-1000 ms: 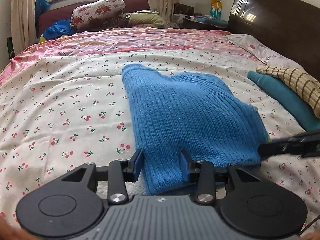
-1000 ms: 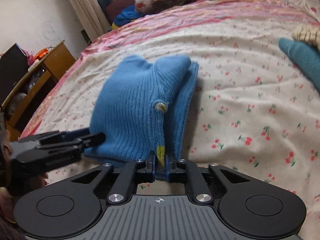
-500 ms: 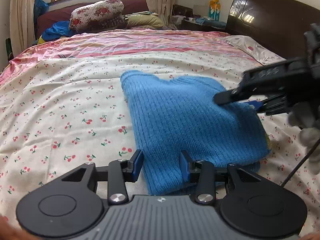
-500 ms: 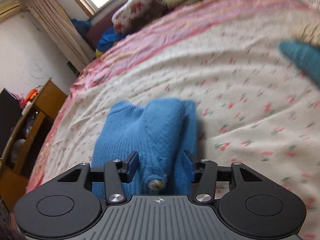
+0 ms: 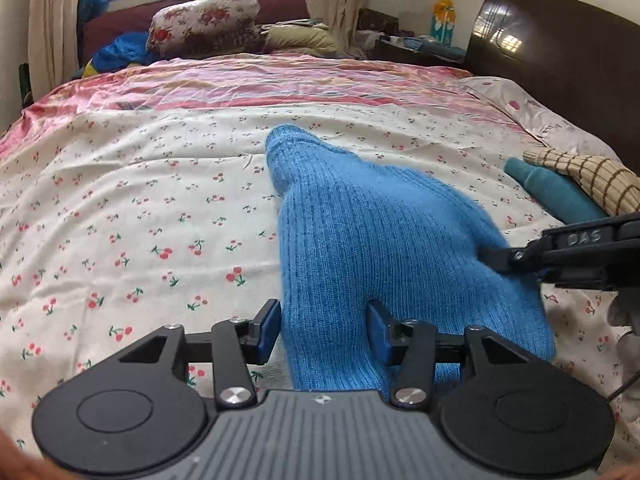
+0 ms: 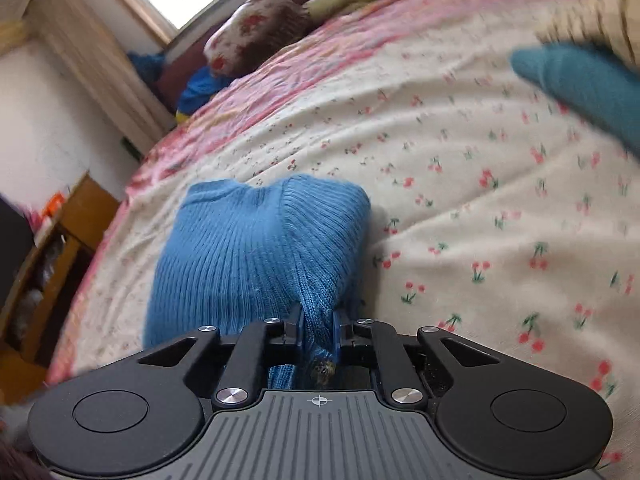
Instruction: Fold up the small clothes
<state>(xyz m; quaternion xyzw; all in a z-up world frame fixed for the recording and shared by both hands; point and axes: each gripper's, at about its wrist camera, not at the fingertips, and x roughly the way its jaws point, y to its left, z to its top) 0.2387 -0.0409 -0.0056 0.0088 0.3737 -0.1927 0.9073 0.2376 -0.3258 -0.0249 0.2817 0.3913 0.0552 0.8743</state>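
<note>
A folded blue knit sweater (image 5: pixel 384 240) lies on the cherry-print bed sheet (image 5: pixel 140 216). My left gripper (image 5: pixel 322 326) is open, its blue pads on either side of the sweater's near edge without pinching it. My right gripper (image 6: pixel 316 322) is shut on a bunched fold of the sweater (image 6: pixel 260 248) and lifts it a little. In the left wrist view the right gripper (image 5: pixel 504 258) reaches in from the right and holds the sweater's right side.
A teal garment (image 5: pixel 556 192) and a beige checked one (image 5: pixel 584 172) lie at the right of the bed by the dark headboard (image 5: pixel 560 68). Pillows and bedding (image 5: pixel 204 20) are piled at the far end. A wooden cabinet (image 6: pixel 60 248) stands left of the bed.
My right gripper let go of the sweater's edge, opened, rose, then came back down and shut on a fold of it. The sweater is now bunched and raised. My left gripper has stayed open.
</note>
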